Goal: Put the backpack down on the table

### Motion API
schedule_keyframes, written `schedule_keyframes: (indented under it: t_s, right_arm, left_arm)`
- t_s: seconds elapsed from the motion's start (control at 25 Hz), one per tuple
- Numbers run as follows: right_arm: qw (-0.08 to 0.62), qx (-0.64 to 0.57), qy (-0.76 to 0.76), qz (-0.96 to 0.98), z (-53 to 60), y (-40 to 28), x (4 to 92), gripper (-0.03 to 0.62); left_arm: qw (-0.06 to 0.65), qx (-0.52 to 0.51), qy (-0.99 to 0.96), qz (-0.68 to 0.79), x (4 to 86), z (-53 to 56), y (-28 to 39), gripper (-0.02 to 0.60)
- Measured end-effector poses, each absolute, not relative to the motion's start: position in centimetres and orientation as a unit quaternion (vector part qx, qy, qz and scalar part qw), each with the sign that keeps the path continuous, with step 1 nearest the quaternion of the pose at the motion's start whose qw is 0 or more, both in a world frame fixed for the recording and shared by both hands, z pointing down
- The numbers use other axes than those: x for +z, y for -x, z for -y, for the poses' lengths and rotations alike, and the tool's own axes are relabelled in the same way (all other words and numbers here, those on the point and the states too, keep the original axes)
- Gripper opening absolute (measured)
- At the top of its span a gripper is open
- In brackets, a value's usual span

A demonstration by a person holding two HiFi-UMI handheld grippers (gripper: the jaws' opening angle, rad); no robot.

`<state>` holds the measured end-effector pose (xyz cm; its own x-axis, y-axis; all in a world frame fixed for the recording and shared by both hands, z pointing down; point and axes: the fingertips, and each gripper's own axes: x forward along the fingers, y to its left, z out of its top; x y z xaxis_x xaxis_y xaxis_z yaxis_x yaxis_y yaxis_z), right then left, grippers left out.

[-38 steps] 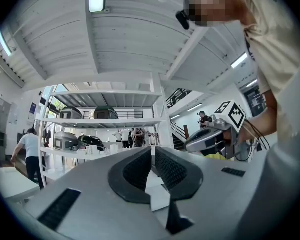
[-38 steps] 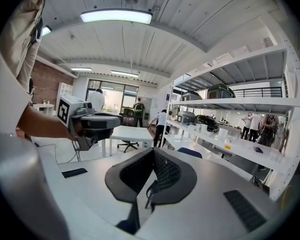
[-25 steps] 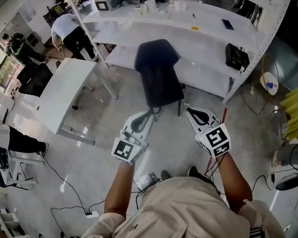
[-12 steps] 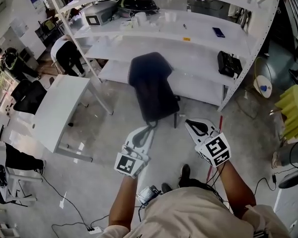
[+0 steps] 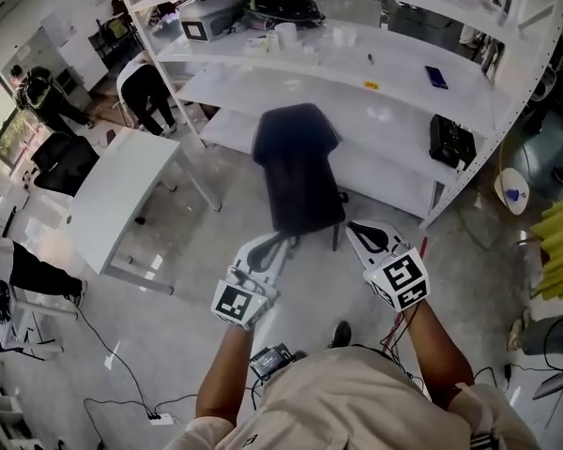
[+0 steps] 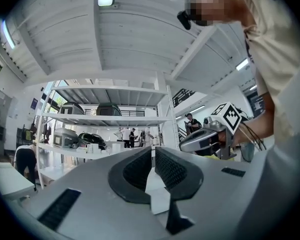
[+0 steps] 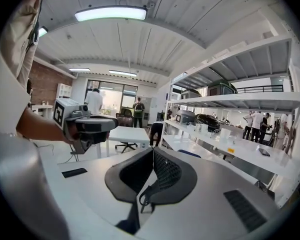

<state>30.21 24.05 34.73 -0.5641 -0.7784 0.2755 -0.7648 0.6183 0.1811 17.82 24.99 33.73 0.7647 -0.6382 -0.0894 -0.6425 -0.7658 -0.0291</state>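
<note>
A dark navy backpack (image 5: 296, 167) hangs off the floor in front of me, in front of the white shelving. In the head view my left gripper (image 5: 283, 240) meets its near lower left edge and my right gripper (image 5: 352, 228) its near right edge. Both are shut. In the right gripper view a thin dark strap loop (image 7: 144, 200) shows between the closed jaws of the right gripper (image 7: 152, 161). The left gripper (image 6: 153, 156) shows its jaws close together; the bag itself is hidden below it. A white table (image 5: 122, 190) stands to the left.
Long white shelving (image 5: 357, 92) with cases, cups and a black bag (image 5: 450, 141) runs ahead. People (image 5: 145, 87) stand by the table and at the left edge. Cables (image 5: 122, 364) trail over the floor. Yellow foam (image 5: 558, 237) stands at the right.
I have moved a little across the floor, and both grippers and the hanging backpack have moved with me. Both grips are unchanged.
</note>
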Motion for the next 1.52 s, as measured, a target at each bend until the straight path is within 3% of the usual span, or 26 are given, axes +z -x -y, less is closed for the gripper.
schedule_keyframes:
  t_s: [0.76, 1.52]
  right_arm:
    - [0.138, -0.021, -0.392, 0.909, -15.8, -34.9, 35.0, 0.025]
    - [0.159, 0.002, -0.438, 0.885, -8.5, -34.8, 36.9, 0.026]
  left_arm:
    - [0.048, 0.014, 0.925, -0.376, 33.8, -18.1, -24.1, 0.032]
    - [0.020, 0.012, 0.940, -0.340, 36.3, -10.0, -22.5, 0.032]
